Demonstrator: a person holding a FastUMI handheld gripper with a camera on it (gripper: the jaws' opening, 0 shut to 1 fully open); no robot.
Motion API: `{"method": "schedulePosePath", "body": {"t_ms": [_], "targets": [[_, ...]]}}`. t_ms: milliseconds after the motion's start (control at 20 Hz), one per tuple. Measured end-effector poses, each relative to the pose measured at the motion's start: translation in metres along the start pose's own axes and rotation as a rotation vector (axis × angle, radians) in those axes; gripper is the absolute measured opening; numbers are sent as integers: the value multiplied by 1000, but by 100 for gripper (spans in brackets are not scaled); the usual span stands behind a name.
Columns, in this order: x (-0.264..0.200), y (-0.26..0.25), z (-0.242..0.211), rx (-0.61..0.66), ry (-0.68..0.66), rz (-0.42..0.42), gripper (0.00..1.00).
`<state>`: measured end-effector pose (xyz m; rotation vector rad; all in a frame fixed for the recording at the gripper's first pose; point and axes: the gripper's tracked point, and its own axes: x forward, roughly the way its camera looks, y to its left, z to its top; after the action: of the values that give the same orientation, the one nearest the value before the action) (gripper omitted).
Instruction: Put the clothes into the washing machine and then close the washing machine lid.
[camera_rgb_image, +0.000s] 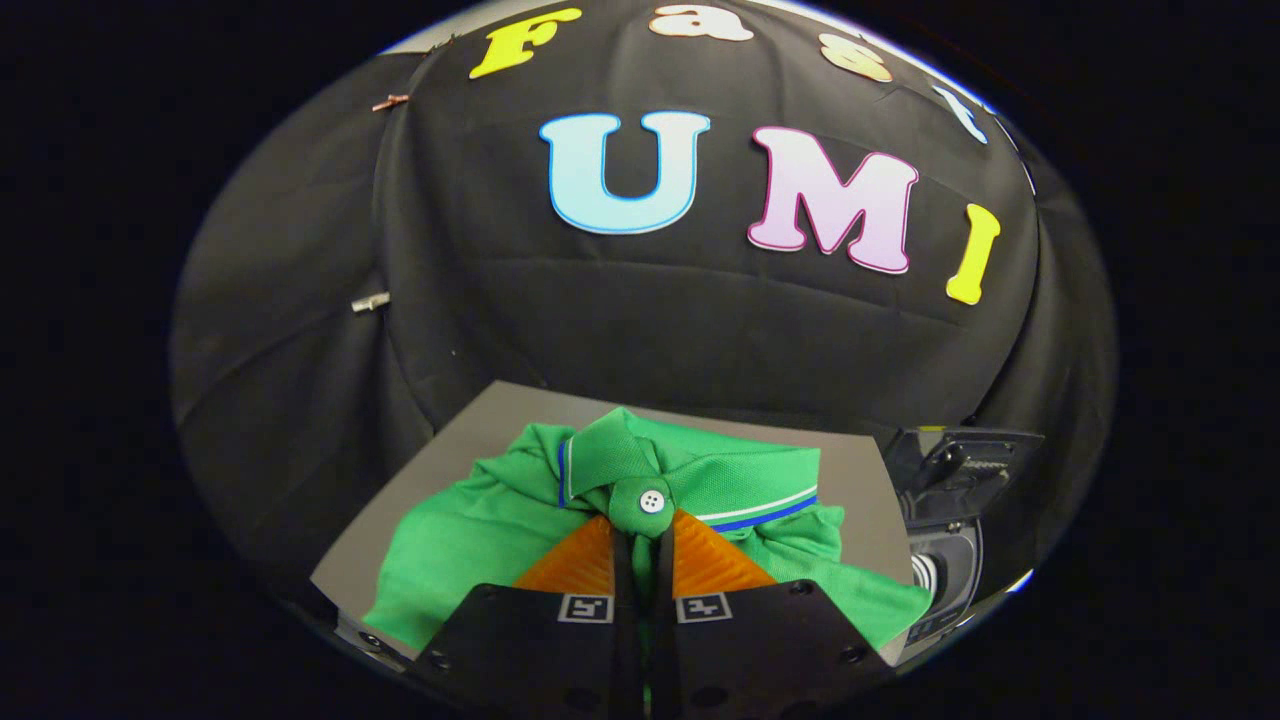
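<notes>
One green knitted polo shirt (470, 540), with a white and blue stripe along its collar edge and a white four-hole button at the placket, lies crumpled on a flat grey bench (480, 415) in the lower middle of the frame. Its collar stands folded up toward the centre, and the buttoned tab sits just ahead of the claw's fingertips. The shirt spreads across most of the bench, one sleeve bunched at lower left and the rest trailing down to lower right, where the cloth reaches the bench's edge.

The claw (642, 545) rises from the bottom centre of the frame with its two fingers pressed close together, a fold of the green fabric pinched in the narrow slit between them right below the button. Both ridged pads (580, 560) bear on that fold, and a strip of green shows farther down between the finger bodies.

To the right of the bench, at the lower right of the frame, stands a dark washing machine (945, 570) with its lid (965, 455) tilted up and open; a pale rim of the drum opening shows beneath it. Behind everything hangs the black cloth wall, with two small clips (370, 301) fastening it at the upper left of the frame.
</notes>
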<state>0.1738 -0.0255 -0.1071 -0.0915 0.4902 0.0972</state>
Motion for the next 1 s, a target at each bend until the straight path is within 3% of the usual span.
{"method": "schedulePosePath", "body": {"t_ms": [450,1000], "targets": [[-42,-24,49,30,-106,80,8],[-80,-91,63,17,-177,181,8]]}}
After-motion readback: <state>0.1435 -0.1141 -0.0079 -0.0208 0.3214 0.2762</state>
